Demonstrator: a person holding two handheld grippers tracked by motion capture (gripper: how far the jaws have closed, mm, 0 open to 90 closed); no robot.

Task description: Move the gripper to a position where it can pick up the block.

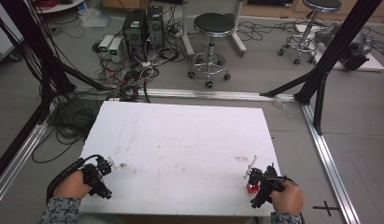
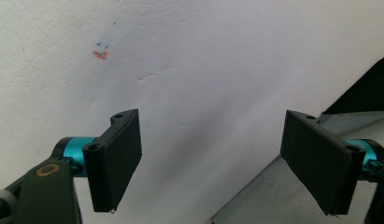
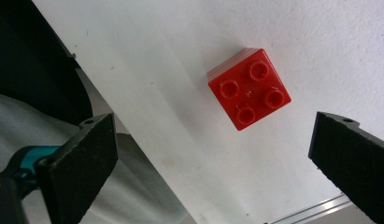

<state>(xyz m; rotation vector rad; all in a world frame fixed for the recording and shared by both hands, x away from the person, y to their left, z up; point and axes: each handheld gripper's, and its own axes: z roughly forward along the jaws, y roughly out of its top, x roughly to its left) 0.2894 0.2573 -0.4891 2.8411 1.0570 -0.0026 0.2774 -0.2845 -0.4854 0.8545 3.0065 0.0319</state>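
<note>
At the near left corner of the white bench [image 1: 180, 135], the left hand-held gripper [image 1: 102, 171] sits in the person's left hand [image 1: 70, 185]. In the left gripper view its jaws stand wide apart with nothing between them, over bare white surface with a small orange mark [image 2: 100, 55] farther off. At the near right, the right hand-held gripper [image 1: 260, 179] is held by the right hand [image 1: 288, 198]. Its jaws are also spread wide and empty, and a red four-stud brick [image 3: 249, 88] lies on the bench between and just beyond them, near the bench's near edge.
</note>
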